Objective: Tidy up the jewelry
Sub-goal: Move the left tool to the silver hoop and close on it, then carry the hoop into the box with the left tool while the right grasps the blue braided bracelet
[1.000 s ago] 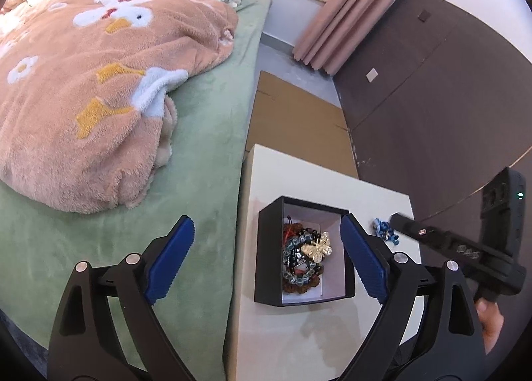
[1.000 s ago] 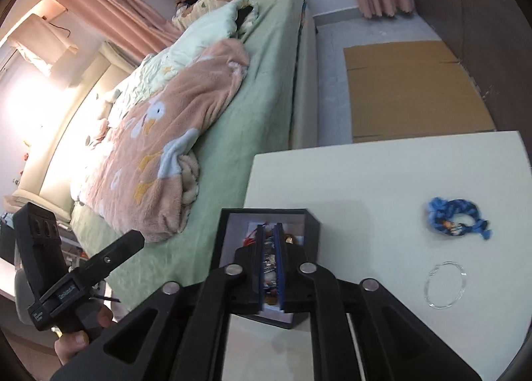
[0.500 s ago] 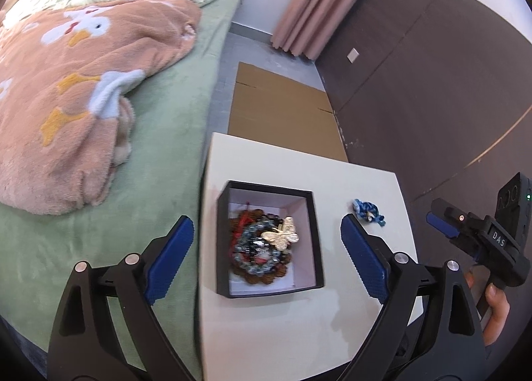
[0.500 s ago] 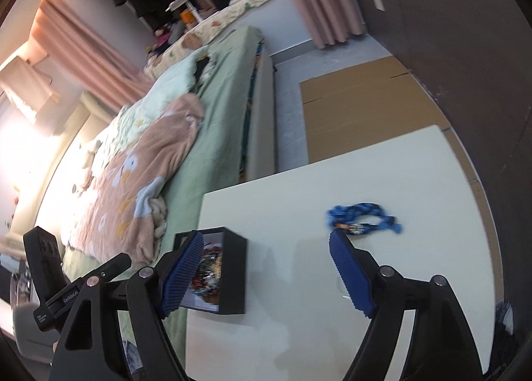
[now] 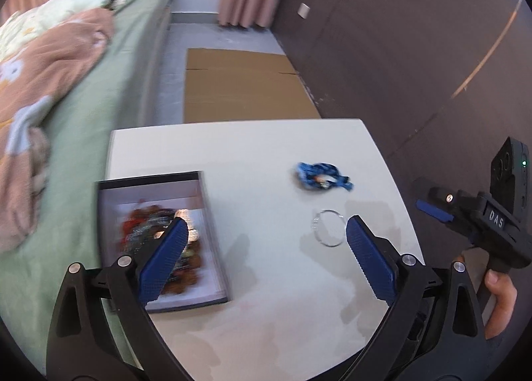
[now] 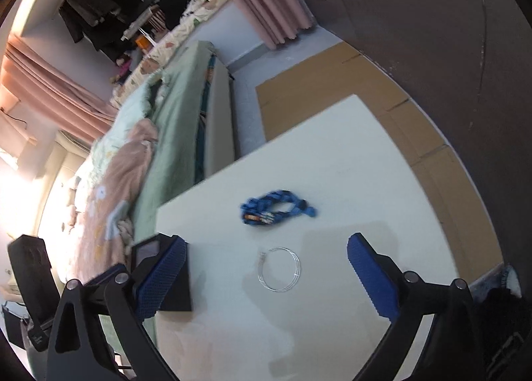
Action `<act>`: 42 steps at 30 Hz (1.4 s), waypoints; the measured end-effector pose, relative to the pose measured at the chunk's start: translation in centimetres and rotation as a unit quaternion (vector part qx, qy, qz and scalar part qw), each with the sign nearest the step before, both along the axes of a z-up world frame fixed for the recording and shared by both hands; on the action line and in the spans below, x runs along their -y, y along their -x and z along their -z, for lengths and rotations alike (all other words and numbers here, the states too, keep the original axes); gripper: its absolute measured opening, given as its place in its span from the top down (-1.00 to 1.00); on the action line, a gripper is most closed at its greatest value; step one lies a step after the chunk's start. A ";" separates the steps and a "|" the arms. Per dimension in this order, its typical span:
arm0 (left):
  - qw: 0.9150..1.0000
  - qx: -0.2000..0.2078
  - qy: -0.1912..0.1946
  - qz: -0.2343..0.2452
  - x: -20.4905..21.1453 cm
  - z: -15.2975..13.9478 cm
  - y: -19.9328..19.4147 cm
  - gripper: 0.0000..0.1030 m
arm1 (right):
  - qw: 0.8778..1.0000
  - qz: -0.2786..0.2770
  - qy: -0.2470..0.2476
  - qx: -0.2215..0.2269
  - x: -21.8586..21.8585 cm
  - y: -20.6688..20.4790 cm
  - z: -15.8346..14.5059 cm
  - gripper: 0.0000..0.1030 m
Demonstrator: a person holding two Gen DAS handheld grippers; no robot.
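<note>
Since a second ago, both views have swung from the jewelry box toward the loose pieces on the tabletop, and the right gripper, then nearly shut above the box, now stands spread.

From the left wrist, the left gripper (image 5: 264,248) is opening, its ribbed blue fingers (image 5: 163,258) wide apart with nothing between them but bare tabletop (image 5: 266,148), which is white, smooth and matte. The black jewelry box (image 5: 199,201) sits at the tabletop's left edge, beside the bed (image 5: 99,114); it is rectangular, its long axis running away from the camera, with a white lining. Inside lies a blurred heap of beaded bracelets (image 5: 149,224) in red, brown and dark tones, partly hidden by the left finger. A blue braided cord bracelet (image 5: 321,178) lies crumpled toward the right, its long axis running left to right. Nearer the camera, a thin clear wire ring (image 5: 327,228) lies flat, just beside the right finger. At the far right a hand (image 5: 498,297) holds the right gripper's black handle (image 5: 492,224).

From the right wrist, the right gripper (image 6: 266,268) is opening too, its fingers (image 6: 372,281) far apart and empty. The wire ring (image 6: 279,268), several silvery loops lying flat, rests on the tabletop (image 6: 332,154) between them, touching neither. The blue bracelet (image 6: 276,208) lies beyond it, its length slanting up to the right. A corner of the box (image 6: 149,249) shows behind the left finger. Flat brown cardboard (image 6: 332,81) covers the floor beyond.
</note>
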State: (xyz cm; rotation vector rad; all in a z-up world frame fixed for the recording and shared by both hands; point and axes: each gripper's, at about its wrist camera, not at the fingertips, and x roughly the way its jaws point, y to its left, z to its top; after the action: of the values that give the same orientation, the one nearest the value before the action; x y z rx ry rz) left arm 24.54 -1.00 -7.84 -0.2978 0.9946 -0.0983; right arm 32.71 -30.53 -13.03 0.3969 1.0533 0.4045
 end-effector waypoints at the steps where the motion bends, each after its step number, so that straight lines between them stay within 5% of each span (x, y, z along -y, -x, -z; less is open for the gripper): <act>1: 1.000 -0.003 0.001 0.008 0.7 0.3 -0.4 -0.85 | 1.000 -0.002 0.002 -0.003 0.1 0.0 0.2 -0.85; 6: 0.999 -0.018 -0.005 0.038 4.0 2.0 -2.5 -0.66 | 1.000 0.002 0.013 -0.029 1.3 -0.4 1.8 -0.85; 13: 0.996 -0.058 -0.015 0.065 7.3 5.7 -4.7 0.04 | 0.999 0.023 0.001 -0.034 3.2 -0.5 1.8 -0.85; 23: 0.993 -0.076 -0.048 0.076 9.4 8.2 -5.7 0.49 | 0.999 0.037 0.005 -0.033 4.8 -0.9 1.8 -0.85; 28: 0.992 -0.066 -0.068 0.078 10.1 8.3 -5.7 0.50 | 0.998 0.040 0.015 -0.036 5.0 -0.9 2.0 -0.85; 30: 0.992 -0.069 -0.076 0.076 10.1 8.4 -5.6 0.90 | 0.998 0.040 0.018 -0.037 4.9 -1.0 2.2 -0.85; 42: 0.996 -0.054 -0.041 0.050 6.7 6.2 -5.2 0.94 | 0.999 0.015 0.024 -0.045 2.7 -1.7 3.1 -0.80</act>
State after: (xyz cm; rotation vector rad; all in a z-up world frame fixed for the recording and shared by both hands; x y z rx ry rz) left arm 29.77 -7.67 -14.06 -0.1785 1.1180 -0.1331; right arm 34.41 -33.22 -16.13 0.3912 1.1409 0.3360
